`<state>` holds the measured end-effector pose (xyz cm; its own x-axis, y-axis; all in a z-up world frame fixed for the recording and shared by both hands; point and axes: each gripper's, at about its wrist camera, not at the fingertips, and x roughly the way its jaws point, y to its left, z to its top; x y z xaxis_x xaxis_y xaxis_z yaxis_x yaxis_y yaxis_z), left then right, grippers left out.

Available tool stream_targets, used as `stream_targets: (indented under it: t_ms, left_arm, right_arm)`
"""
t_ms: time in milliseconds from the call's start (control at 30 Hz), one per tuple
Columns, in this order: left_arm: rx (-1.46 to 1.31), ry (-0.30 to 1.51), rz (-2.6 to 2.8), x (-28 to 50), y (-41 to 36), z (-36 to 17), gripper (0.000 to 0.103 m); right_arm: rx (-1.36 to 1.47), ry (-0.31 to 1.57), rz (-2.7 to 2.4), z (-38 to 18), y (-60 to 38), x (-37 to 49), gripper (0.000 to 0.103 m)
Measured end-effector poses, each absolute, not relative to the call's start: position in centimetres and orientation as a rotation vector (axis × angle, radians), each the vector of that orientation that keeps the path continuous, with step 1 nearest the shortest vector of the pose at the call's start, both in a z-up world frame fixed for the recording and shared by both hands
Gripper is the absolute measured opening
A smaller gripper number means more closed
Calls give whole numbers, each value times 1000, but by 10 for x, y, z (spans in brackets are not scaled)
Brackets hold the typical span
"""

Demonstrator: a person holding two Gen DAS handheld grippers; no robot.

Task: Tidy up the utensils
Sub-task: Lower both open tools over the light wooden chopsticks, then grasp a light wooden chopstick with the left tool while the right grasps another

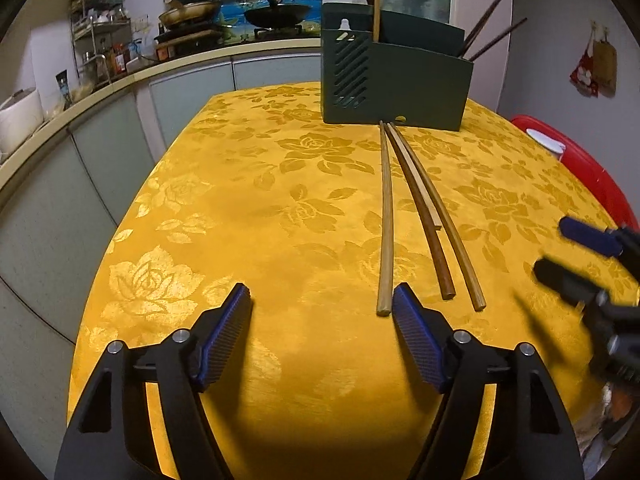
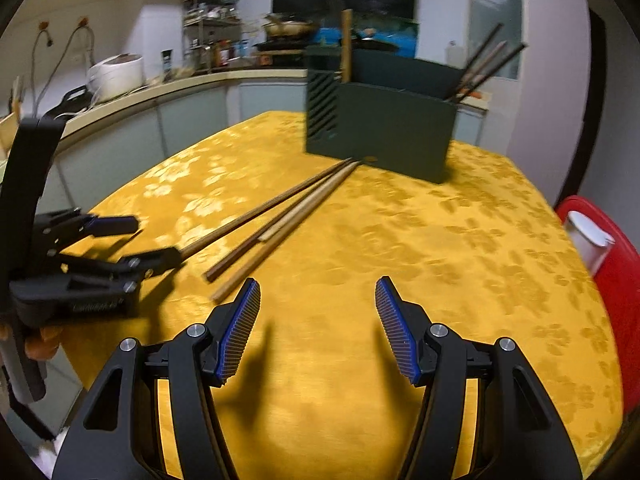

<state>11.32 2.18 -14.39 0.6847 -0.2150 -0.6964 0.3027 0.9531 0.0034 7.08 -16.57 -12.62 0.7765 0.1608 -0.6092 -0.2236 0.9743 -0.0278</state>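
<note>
Several wooden chopsticks (image 1: 416,208) lie side by side on the yellow floral tablecloth (image 1: 248,208), their far tips against a dark green utensil holder (image 1: 396,84). The holder has chopsticks standing in it. My left gripper (image 1: 322,300) is open and empty just above the cloth, its right finger beside the near end of the leftmost chopstick (image 1: 385,224). My right gripper (image 2: 318,300) is open and empty, to the right of the chopsticks (image 2: 280,216). The left gripper also shows in the right wrist view (image 2: 136,240), the right gripper in the left wrist view (image 1: 568,252). The holder (image 2: 384,132) stands ahead.
A red stool (image 2: 616,280) with a white cup (image 2: 588,240) stands at the table's right edge. A kitchen counter (image 1: 120,80) with a rice cooker (image 2: 116,76), spice rack and pans runs along the left and back.
</note>
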Motion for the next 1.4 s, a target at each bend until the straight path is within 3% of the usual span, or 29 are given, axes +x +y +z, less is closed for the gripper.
stream_targets:
  t_ms: [400,767,1167,1400]
  left_arm:
    - [122,778,-324,114,22,-144,61]
    - [125,770,-338,111,19,-143,55]
    - [128,747,-379,105,6,-144,37]
    - [123,738,-397,104,1,-145,20]
  right_arm:
    - [-146,708,258,-141,-133,84,58]
    - [-48,716,83,-141,-189,79,35]
    - [-36,670,114,-145,-192,82,25]
    - [-42,650,132,-146,-189,79,18]
